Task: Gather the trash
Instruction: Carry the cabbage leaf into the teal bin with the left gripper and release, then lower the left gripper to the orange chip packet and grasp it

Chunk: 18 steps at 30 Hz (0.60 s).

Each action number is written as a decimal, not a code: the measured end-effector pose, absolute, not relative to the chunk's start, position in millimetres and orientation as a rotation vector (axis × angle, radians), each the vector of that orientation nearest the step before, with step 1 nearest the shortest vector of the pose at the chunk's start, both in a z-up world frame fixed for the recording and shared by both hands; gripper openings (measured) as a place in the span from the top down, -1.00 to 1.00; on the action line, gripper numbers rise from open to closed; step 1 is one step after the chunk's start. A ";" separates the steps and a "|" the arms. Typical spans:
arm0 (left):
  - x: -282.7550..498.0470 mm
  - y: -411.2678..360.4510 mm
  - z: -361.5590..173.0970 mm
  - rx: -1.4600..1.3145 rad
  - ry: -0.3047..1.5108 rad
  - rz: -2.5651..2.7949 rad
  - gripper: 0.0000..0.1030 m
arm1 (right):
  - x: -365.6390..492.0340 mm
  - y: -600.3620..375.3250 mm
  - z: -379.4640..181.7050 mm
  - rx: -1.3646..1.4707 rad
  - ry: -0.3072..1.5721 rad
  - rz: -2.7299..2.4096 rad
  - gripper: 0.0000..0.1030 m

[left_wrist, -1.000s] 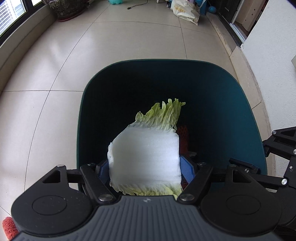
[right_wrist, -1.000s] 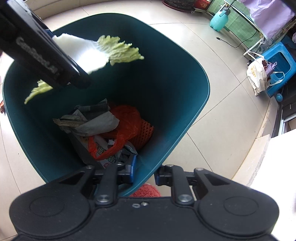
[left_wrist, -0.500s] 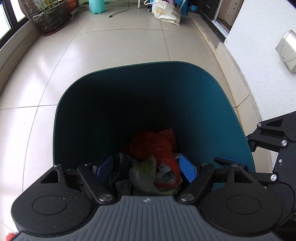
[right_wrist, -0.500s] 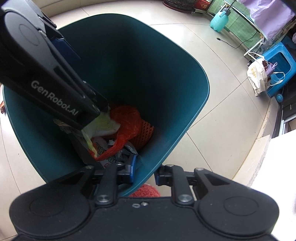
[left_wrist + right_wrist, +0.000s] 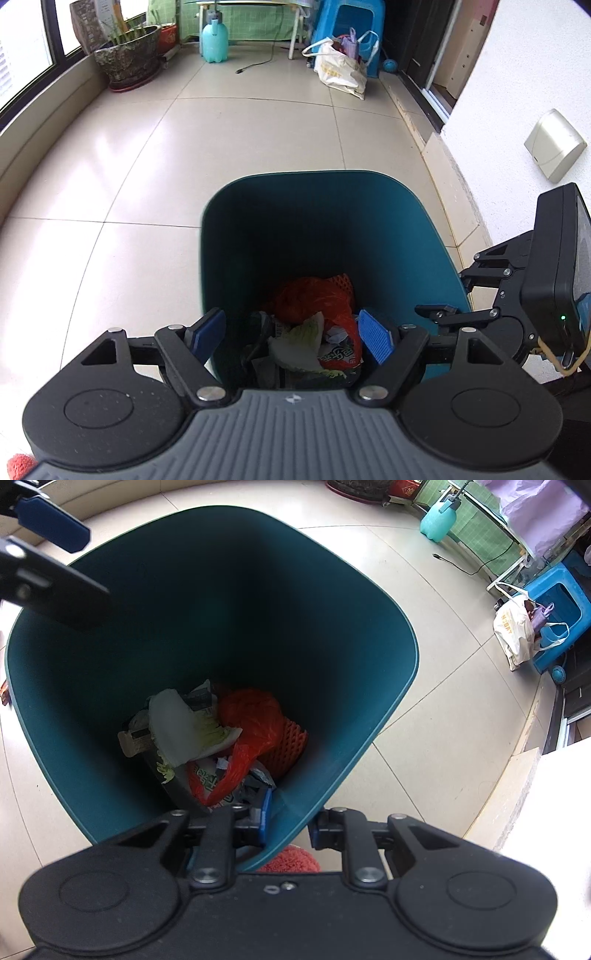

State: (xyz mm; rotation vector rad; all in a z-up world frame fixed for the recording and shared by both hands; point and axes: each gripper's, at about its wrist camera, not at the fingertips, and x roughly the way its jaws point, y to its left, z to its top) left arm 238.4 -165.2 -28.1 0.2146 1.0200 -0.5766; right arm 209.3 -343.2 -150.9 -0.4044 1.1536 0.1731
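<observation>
1. The left hand-held gripper (image 5: pixel 291 334) hangs released and empty over the teal bin (image 5: pixel 399 236).
2. The right hand-held gripper (image 5: pixel 286 821) is clenched on the bin's near rim.
3. The cabbage leaf (image 5: pixel 184 731) lies atop the bin's rubbish, directly below the left one.

Bin (image 5: pixel 369 657): smooth matt teal plastic. Floor (image 5: pixel 229 147): glossy pale tile. Red bag (image 5: pixel 255 716): thin crinkled plastic. Red net (image 5: pixel 291 738): foam mesh. Cabbage leaf (image 5: pixel 181 731): waxy, ribbed. Left gripper (image 5: pixel 291 334): matt black plastic, ribbed blue pads (image 5: pixel 375 339).
</observation>
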 end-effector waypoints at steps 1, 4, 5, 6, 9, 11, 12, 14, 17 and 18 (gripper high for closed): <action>239.3 -151.2 -26.9 0.195 1.018 -0.556 -0.53 | 209.2 -343.3 -151.0 -0.405 1.153 0.173 0.62; 243.7 -115.7 -29.5 0.146 1.020 -0.492 -0.53 | 208.8 -342.8 -151.3 -0.409 1.155 0.172 0.62; 246.0 -103.3 -32.1 0.124 1.029 -0.469 -0.53 | 208.8 -342.7 -151.5 -0.409 1.156 0.170 0.62; 247.6 -93.4 -34.1 0.106 1.036 -0.451 -0.53 | 209.1 -342.7 -151.6 -0.409 1.157 0.169 0.62; 253.7 -57.1 -44.7 0.051 1.064 -0.368 -0.53 | 209.4 -342.1 -151.8 -0.413 1.160 0.168 0.62; 256.6 -34.0 -53.0 0.024 1.078 -0.301 -0.53 | 209.7 -341.8 -151.6 -0.416 1.162 0.168 0.62; 258.2 -22.4 -58.0 0.017 1.086 -0.267 -0.53 | 209.9 -341.8 -151.6 -0.416 1.162 0.167 0.62; 260.6 -2.2 -68.1 0.020 1.090 -0.195 -0.53 | 209.8 -340.7 -151.8 -0.417 1.163 0.166 0.62; 265.4 26.2 -86.8 0.011 1.117 -0.108 -0.53 | 209.9 -340.8 -152.1 -0.416 1.164 0.165 0.62; 268.5 39.0 -97.4 -0.010 1.144 -0.078 -0.53 | 209.7 -340.4 -152.5 -0.417 1.164 0.165 0.62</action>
